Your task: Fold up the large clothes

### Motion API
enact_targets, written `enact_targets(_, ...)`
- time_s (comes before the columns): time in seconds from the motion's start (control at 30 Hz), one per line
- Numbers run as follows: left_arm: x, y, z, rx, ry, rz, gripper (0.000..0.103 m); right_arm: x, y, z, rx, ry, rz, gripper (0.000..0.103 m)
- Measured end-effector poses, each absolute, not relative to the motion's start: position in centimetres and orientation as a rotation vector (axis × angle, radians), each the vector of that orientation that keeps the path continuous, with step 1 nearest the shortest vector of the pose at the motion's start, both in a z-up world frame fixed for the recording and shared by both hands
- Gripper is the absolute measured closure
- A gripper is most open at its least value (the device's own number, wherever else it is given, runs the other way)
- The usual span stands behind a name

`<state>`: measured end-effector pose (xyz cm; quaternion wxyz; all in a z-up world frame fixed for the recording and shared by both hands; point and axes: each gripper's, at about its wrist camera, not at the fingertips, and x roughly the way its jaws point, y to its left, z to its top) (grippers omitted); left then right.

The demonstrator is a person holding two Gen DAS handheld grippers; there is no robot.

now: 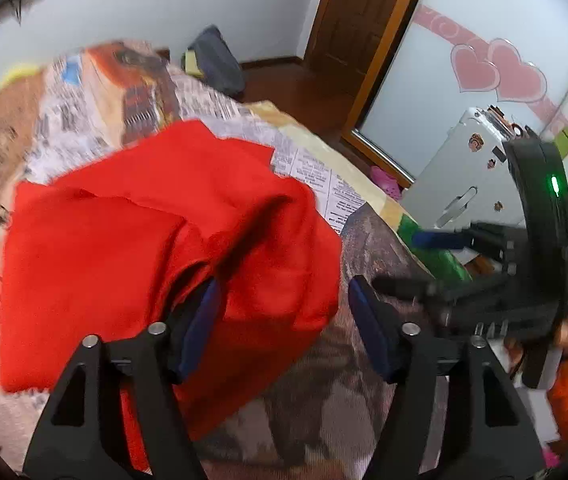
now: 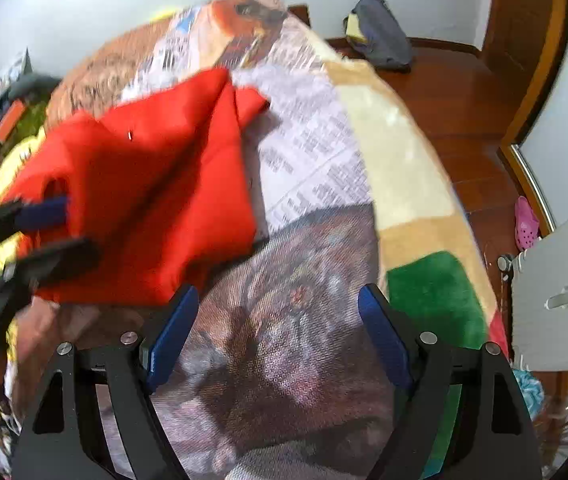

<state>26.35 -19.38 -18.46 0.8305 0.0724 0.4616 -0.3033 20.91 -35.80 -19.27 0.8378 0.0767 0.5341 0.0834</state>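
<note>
A large red garment (image 1: pixel 144 232) lies partly folded on the patterned bed blanket (image 1: pixel 355 368). It also shows in the right wrist view (image 2: pixel 156 184). My left gripper (image 1: pixel 284 328) is open, its jaws wide apart, with the left pad (image 1: pixel 200 328) pushed into a fold of the red cloth. My right gripper (image 2: pixel 276 336) is open and empty over the bare blanket (image 2: pixel 284 336), just right of the garment's near edge. The right gripper also shows in the left wrist view (image 1: pixel 415 264). The left gripper shows in the right wrist view (image 2: pixel 56 228) at the garment's left edge.
The bed edge runs along the right, with wood floor (image 2: pixel 455 100) beyond. A white cabinet (image 1: pixel 455 176) stands near the bed's corner. A grey bag (image 2: pixel 379 36) lies on the floor by the wall. A pink shoe (image 2: pixel 525 216) lies near a glass door (image 1: pixel 483 60).
</note>
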Motion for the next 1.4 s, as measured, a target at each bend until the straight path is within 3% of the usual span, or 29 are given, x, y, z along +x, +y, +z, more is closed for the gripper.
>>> enact_targets(0.1, 25.1, -17.9, -16.6, 0.181, 0.917, -0.583, 0.034, 20.4, -35.7, -17.5, 0.167, 1.078, 0.178, 0.024)
enact_targets(0.2, 24.4, -14.9, -15.0, 0.176, 0.859, -0.498, 0.021, 20.7, -34.1, -15.6, 0.143, 1.022, 0.214, 0.024)
enact_targets(0.3, 24.2, -10.9, -13.9, 0.155, 0.812, -0.389, 0.017, 21.3, -31.7, -14.3, 0.100, 0.974, 0.262, 0.024)
enact_targets(0.67, 24.5, 2.6, -16.8, 0.053, 0.881, -0.050, 0.017, 22.8, -20.2, -14.1, -0.084, 0.938, 0.491, 0.024)
enact_targets(1.1, 24.4, 4.6, -20.6, 0.029, 0.945, -0.041, 0.017, 25.6, -12.4, -18.1, -0.344, 0.927, 0.504, 0.024)
enact_targets(1.2, 25.0, 3.9, -20.5, 0.037, 0.940, -0.049, 0.017, 26.5, -13.7, -17.4, -0.307, 0.873, 0.478, 0.033)
enact_targets(1.27, 25.5, 3.5, -20.4, 0.036, 0.936, -0.057, 0.017, 27.2, -14.8, -17.1, -0.256, 0.869, 0.491, 0.060)
enact_targets(1.37, 26.4, 2.7, -20.2, 0.022, 0.934, -0.073, 0.017, 28.3, -16.9, -16.3, -0.141, 0.867, 0.532, 0.083)
enact_targets(1.4, 26.8, 2.3, -20.1, 0.010, 0.934, -0.087, 0.017, 28.5, -17.1, -16.1, -0.127, 0.864, 0.533, 0.086)
